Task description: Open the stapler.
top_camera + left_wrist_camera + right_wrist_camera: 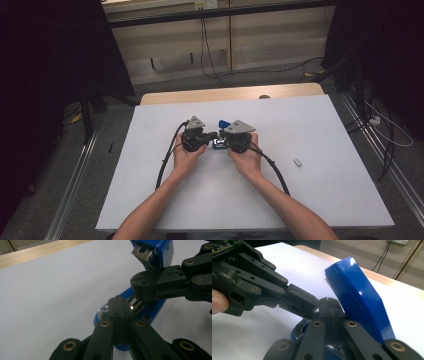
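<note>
Two forearms come in from the near edge of the white worktop [310, 200], each hand holding a gripper. The left gripper [212, 135] and right gripper [220, 142] meet at mid-worktop, tips pointing at each other over a blue stapler [223, 124].

In the left gripper view, its fingers [117, 307] are pressed together with no gap, tips resting on the stapler's [150, 312] metal channel; whether they pinch any part of it I cannot tell. The right gripper's closed tip [155, 286] reaches in from the right, just above that channel.

In the right gripper view, its fingers [328, 306] are likewise together, set against the base beneath the stapler's [359, 302] raised blue lid, which tilts up and away. The left gripper's tip [299, 302] touches or nearly touches them.

Farther right on the worktop, well apart, lies a small grey block [298, 162]. Beyond the far edge runs a wooden strip [230, 93], with cables [205, 45] hanging against the wall.
</note>
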